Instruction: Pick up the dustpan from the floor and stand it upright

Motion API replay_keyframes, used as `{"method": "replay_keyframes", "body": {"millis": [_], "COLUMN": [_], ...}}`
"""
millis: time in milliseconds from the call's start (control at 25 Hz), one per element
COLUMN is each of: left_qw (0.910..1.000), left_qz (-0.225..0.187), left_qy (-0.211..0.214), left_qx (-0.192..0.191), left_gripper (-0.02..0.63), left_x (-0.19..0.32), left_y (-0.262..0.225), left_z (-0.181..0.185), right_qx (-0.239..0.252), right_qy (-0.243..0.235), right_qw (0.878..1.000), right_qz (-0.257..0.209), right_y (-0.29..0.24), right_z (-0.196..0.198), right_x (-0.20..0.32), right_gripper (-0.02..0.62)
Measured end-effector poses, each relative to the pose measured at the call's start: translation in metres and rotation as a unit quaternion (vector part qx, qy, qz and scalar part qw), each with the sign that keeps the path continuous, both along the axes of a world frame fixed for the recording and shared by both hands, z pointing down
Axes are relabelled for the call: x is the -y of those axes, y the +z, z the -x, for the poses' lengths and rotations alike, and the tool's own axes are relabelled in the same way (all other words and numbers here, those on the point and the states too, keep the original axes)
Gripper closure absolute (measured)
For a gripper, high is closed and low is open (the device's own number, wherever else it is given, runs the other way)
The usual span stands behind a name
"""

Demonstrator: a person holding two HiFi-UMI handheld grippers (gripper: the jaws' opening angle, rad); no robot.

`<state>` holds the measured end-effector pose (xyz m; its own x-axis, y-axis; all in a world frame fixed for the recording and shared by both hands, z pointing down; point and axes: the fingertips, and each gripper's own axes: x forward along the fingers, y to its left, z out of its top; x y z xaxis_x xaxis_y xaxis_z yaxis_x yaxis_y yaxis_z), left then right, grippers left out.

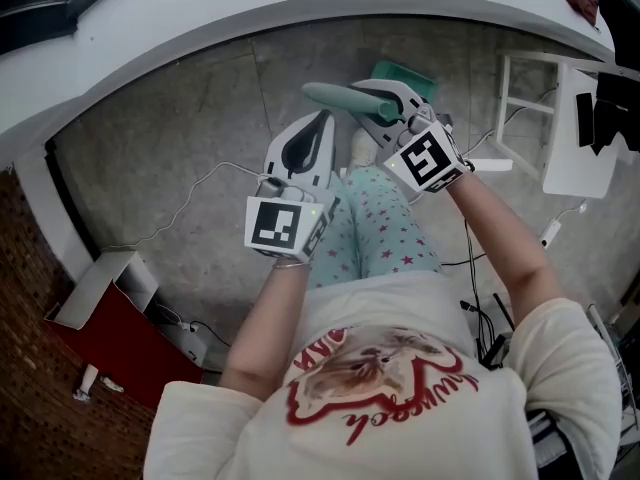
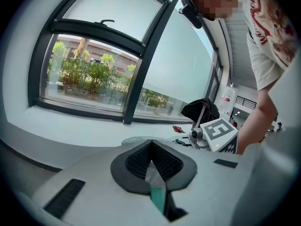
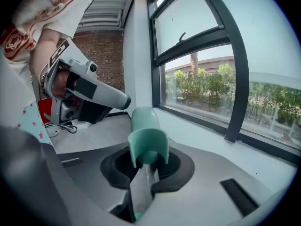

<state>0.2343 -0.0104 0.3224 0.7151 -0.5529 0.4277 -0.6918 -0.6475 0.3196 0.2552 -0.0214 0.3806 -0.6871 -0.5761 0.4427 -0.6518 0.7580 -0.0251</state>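
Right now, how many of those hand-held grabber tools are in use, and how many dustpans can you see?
Dustpans: 1, the teal dustpan, held off the floor by its handle.
Grippers: 2, the left gripper shut, the right gripper shut on the dustpan.
Total: 3.

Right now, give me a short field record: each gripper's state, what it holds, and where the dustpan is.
right gripper: jaws shut on the teal dustpan handle, whose end sticks out past them
left gripper: jaws together, nothing gripped, held beside the right gripper
dustpan pan: green, partly hidden beyond the right gripper
floor contact: cannot tell
stood upright: not confirmed
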Motion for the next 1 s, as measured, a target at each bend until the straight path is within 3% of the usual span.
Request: {"method": "replay_keyframes", "body": {"millis": [680, 1000], "left_qw": [0.9979, 0.9962], "left_qz": [0.005, 0.008], "left_qy": [0.064, 0.086], "left_qx": [-0.007, -0.001], "left_gripper": [0.586, 0.586], "left_x": [-0.005, -0.017], "left_y": [0.0, -0.002], "left_z": [-0.024, -0.03], "right_qx": [-0.029, -0.027], "right_qy": [0.037, 0.075], "right_qw": [0.999, 0.997], "right_qz": [0.01, 0.018], "right_y": [0.007, 0.008], "right_z": [-0.023, -0.039], "right_x": [-0.006, -0.014], "right_gripper": [0.52, 0.52]}}
